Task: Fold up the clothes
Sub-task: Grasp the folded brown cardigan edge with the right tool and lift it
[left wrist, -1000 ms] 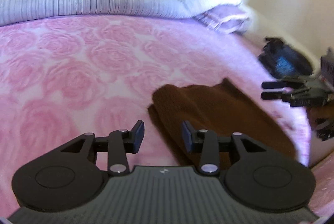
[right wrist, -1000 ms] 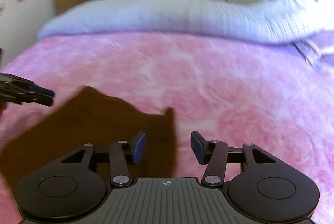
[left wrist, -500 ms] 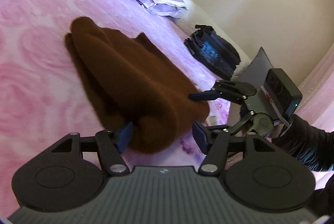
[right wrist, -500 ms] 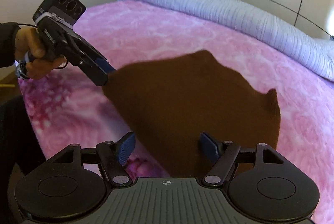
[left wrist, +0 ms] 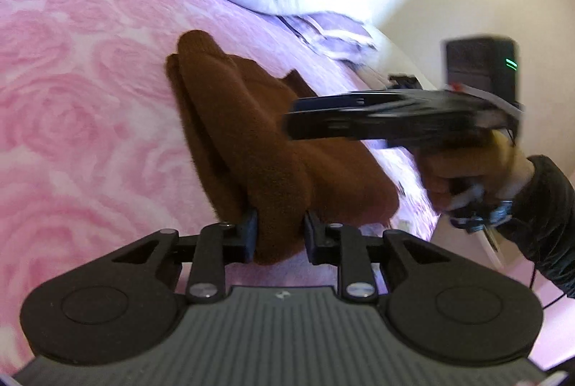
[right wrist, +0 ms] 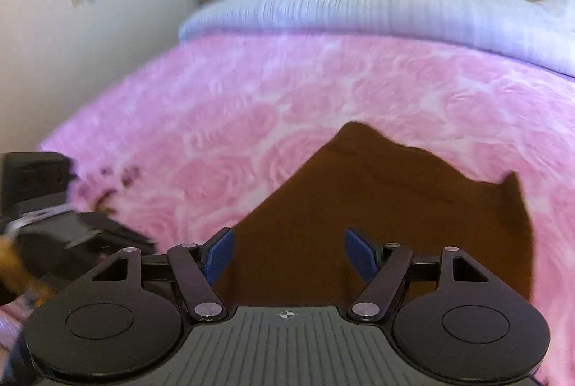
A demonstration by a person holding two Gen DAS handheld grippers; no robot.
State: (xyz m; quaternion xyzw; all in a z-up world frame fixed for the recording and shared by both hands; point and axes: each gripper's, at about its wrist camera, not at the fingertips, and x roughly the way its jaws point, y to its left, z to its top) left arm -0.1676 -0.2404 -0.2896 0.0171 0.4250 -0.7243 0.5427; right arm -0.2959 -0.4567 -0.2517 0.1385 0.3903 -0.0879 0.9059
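Our left tongs (left wrist: 279, 235) are clenched on the near end of the brown sweater (left wrist: 251, 134), which lies bunched on the pink bed (left wrist: 90, 98). Our right tongs (right wrist: 287, 254) hang released above it. We judge the thick roll could slip out when lifted, or the layers could sag apart and lose their fold.

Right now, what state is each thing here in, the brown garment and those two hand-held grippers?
Brown garment: folded over in layers, lying on the pink bedspread, near end pinched.
Left hand-held gripper: shut on the brown garment's near end.
Right hand-held gripper: open, over the garment, gripping nothing.
Pillows: lying along the head of the bed.
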